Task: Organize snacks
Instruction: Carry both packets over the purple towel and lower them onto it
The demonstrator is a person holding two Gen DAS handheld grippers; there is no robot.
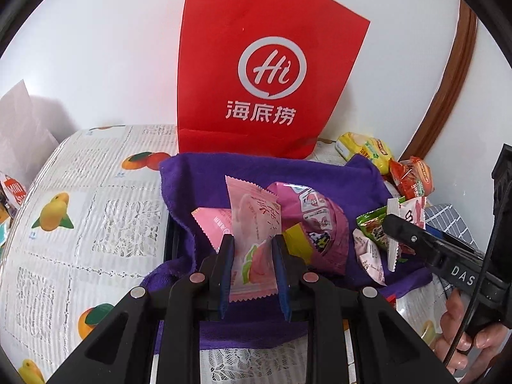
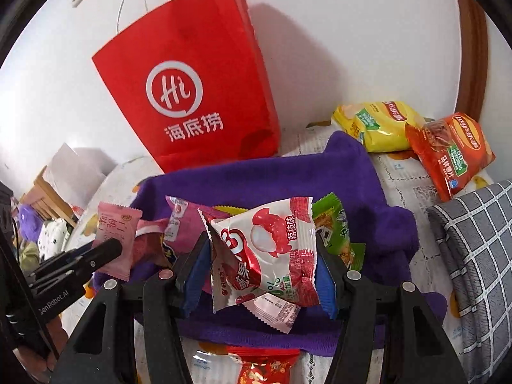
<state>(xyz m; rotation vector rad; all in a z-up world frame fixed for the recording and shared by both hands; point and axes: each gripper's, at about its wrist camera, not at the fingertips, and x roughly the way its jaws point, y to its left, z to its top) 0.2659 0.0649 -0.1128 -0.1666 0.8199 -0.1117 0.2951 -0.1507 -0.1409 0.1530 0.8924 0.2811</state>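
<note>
Lodging pink packet [image 1: 252, 249] between left tongs [image 1: 253, 244], over purple cloth [image 1: 198, 172].

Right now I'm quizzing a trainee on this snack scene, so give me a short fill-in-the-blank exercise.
1. The left gripper is shut on a ____ packet.
2. The right gripper holds a red-and-white packet above the ____ cloth.
3. The tall bag standing against the wall is ____.
4. Beside the orange chip bag lies a ____ one.

Missing words: pink; purple; red; yellow
</note>
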